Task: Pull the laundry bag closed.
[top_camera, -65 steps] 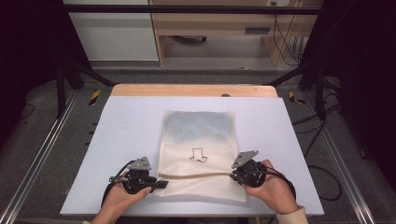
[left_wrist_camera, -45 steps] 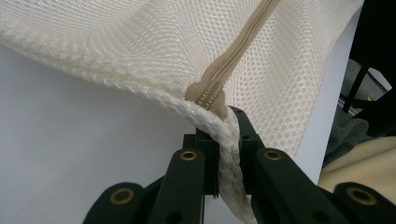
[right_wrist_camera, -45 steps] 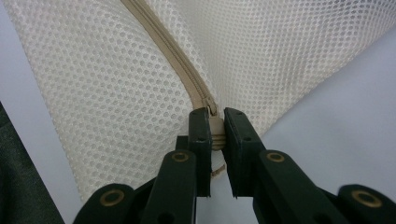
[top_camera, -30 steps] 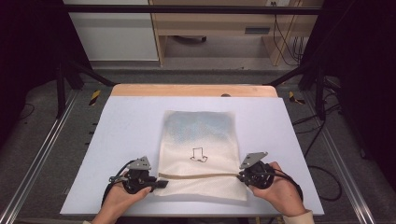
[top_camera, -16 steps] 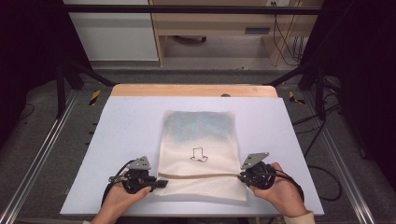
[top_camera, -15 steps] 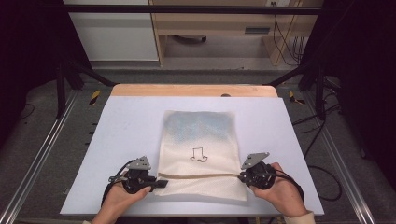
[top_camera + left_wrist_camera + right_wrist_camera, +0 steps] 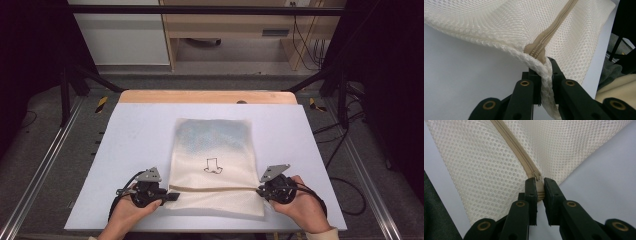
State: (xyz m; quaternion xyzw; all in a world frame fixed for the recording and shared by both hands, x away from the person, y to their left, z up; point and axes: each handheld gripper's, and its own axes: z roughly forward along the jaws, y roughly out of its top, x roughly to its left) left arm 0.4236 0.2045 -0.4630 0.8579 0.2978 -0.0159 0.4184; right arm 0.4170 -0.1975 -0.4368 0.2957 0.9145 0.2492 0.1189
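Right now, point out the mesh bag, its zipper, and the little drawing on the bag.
mesh bag (image 7: 212,137), high view, upper panel of the fabric.
zipper (image 7: 517,153), right gripper view, middle of the tan strip.
drawing (image 7: 213,166), high view, centre of the black outline.

Both grippers' jaws clamped, hands low

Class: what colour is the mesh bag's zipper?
Tan zipper, on the cream mesh bag; right gripper view.

A white cabinet (image 7: 120,37) and wooden desk (image 7: 235,25) stand behind the table (image 7: 140,130).
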